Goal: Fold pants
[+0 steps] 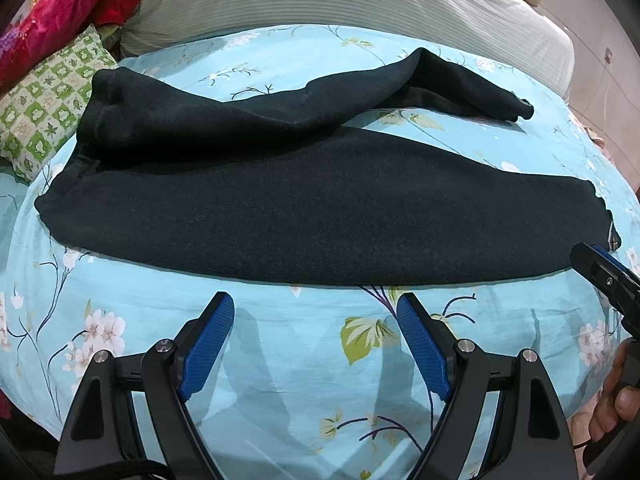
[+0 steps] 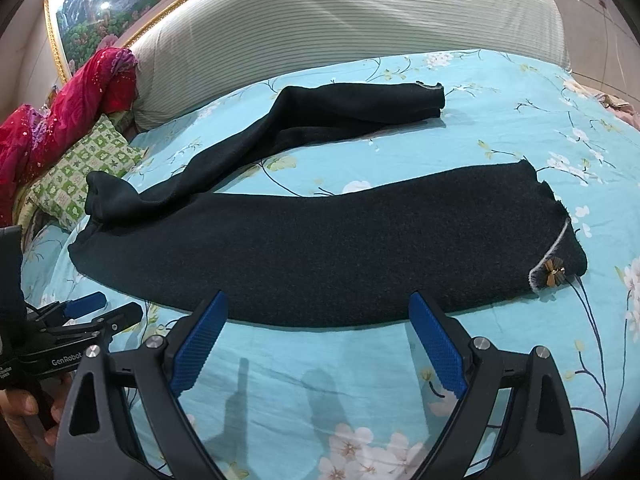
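Note:
Dark knit pants (image 1: 280, 216) lie spread on a blue floral bedsheet (image 1: 300, 360), waist at the left, legs running right. The near leg lies flat; the far leg (image 1: 440, 80) is rumpled and angles away. In the right wrist view the pants (image 2: 320, 248) show a small bow (image 2: 554, 274) at the near leg's cuff. My left gripper (image 1: 316, 312) is open and empty, just short of the near leg's edge. My right gripper (image 2: 318, 312) is open and empty at that same edge. Each gripper shows in the other's view: the right (image 1: 600, 272), the left (image 2: 104, 308).
A striped grey-white bolster (image 2: 340, 20) lies along the back of the bed. A green checked pillow (image 1: 44, 104) and red cloth (image 1: 72, 8) sit at the back left. A framed landscape picture (image 2: 120, 0) hangs behind. The bed's edge falls away at the right.

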Action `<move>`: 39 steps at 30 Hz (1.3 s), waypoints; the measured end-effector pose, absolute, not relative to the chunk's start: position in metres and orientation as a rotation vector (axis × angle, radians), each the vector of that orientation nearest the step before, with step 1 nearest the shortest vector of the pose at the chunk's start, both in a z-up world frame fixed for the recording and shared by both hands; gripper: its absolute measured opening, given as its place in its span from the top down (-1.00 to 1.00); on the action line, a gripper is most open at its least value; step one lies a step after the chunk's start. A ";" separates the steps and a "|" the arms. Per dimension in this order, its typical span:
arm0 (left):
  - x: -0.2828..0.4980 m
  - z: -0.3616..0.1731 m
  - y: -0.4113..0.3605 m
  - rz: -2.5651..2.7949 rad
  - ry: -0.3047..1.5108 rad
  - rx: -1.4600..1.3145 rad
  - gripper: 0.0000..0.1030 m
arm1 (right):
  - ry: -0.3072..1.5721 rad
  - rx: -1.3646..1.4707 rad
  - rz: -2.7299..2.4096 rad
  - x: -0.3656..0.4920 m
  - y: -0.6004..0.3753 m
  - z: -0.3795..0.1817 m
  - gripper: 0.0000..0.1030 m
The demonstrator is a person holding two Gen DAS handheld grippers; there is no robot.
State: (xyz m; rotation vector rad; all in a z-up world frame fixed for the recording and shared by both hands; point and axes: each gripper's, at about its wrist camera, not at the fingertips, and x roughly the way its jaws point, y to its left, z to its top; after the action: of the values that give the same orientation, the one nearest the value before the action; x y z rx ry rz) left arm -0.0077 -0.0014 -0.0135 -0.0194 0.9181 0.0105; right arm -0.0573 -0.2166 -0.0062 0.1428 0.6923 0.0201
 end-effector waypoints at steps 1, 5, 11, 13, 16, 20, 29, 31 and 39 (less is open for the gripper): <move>-0.007 -0.014 -0.002 0.009 0.919 -0.019 -0.63 | 0.692 0.144 0.020 -0.057 -0.217 -0.006 -0.79; -0.006 -0.015 -0.002 0.007 0.924 -0.019 -0.63 | 0.694 0.147 0.022 -0.056 -0.217 -0.007 -0.79; -0.003 -0.015 -0.003 0.002 0.927 -0.019 -0.63 | 0.694 0.155 0.022 -0.055 -0.217 -0.007 -0.79; -0.003 -0.014 -0.003 0.001 0.926 -0.018 -0.63 | 0.693 0.158 0.023 -0.055 -0.217 -0.007 -0.79; -0.001 -0.011 -0.004 -0.003 0.924 -0.014 -0.63 | 0.692 0.165 0.026 -0.054 -0.218 -0.006 -0.79; 0.005 -0.004 -0.007 -0.009 0.915 0.006 -0.63 | 0.692 0.176 0.024 -0.053 -0.222 -0.003 -0.79; 0.036 0.014 -0.009 -0.007 0.895 0.039 -0.63 | 0.683 0.210 0.016 -0.038 -0.238 0.010 -0.79; 0.047 0.017 -0.012 -0.008 0.893 0.060 -0.63 | 0.688 0.224 0.019 -0.032 -0.243 0.012 -0.79; 0.099 0.024 -0.025 -0.035 0.910 0.150 -0.63 | 0.707 0.328 0.038 0.008 -0.281 0.029 -0.79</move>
State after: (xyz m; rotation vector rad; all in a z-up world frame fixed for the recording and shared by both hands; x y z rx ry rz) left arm 0.0995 -0.0250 0.0240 0.1502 0.9103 -0.0352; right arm 0.0080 -0.2812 0.0285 0.3283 0.7066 0.0380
